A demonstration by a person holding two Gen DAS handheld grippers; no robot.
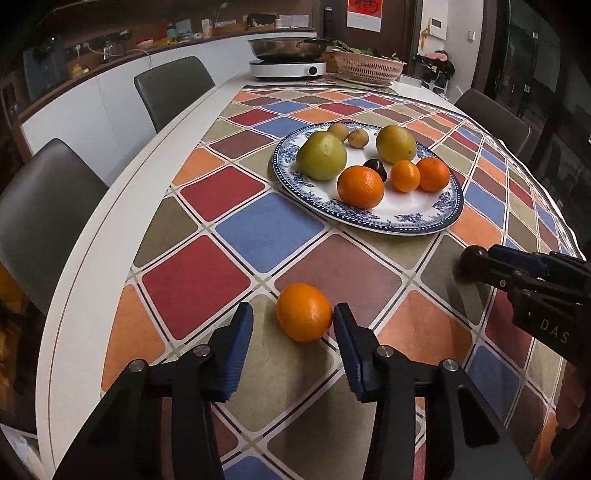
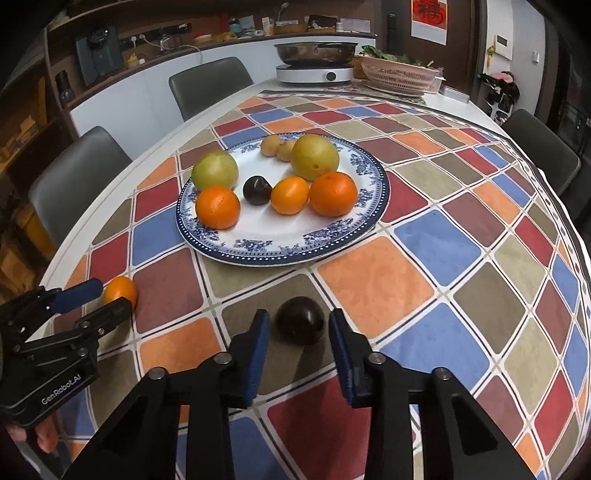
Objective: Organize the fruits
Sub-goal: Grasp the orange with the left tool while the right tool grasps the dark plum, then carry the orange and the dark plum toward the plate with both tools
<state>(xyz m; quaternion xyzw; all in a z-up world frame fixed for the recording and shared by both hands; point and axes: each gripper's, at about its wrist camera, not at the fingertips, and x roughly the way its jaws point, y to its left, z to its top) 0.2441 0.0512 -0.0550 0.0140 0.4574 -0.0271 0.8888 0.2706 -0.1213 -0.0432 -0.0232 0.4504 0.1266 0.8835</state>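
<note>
On the table's checked cloth, my left gripper, lettered "GenRobot.AI", stands spread around a loose orange, its right pad touching the peel and its left pad apart. My right gripper, its visible lettering cut off after "DAS", stands spread around a dark plum, neither pad clearly touching. The blue-rimmed plate of fruit lies beyond with bare cloth between; the red poster is too blurred to read.

The right gripper is cut off by the right edge of the left wrist view. The dark plum on the plate is half hidden behind an orange. Countertop items at upper left are too small to be identified.
</note>
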